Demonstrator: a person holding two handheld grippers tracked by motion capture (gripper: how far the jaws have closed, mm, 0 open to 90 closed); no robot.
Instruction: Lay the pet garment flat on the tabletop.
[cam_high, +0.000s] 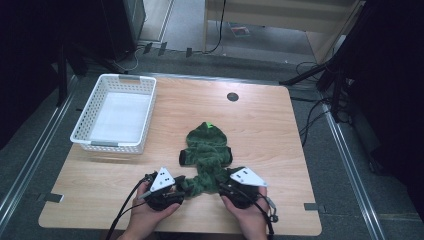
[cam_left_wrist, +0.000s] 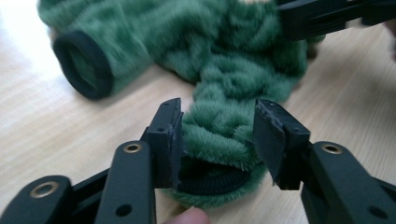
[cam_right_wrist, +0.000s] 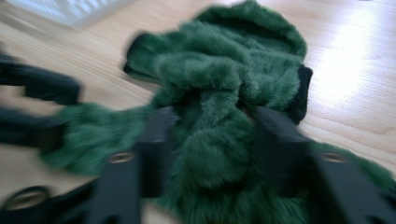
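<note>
On the table (cam_high: 260, 120), a green garment (cam_high: 206, 155) lies beside a white basket (cam_high: 90, 107). The left gripper (cam_left_wrist: 218, 135) and right gripper (cam_right_wrist: 212, 140) both have jaws spread around its near end

1 green fleece garment (cam_high: 206, 155), 1 white basket (cam_high: 95, 146), 2 tools, 1 table (cam_high: 270, 130).

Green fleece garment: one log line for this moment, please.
green fleece garment bunched on table | left gripper fingers around hem | right gripper likewise | basket empty
</note>
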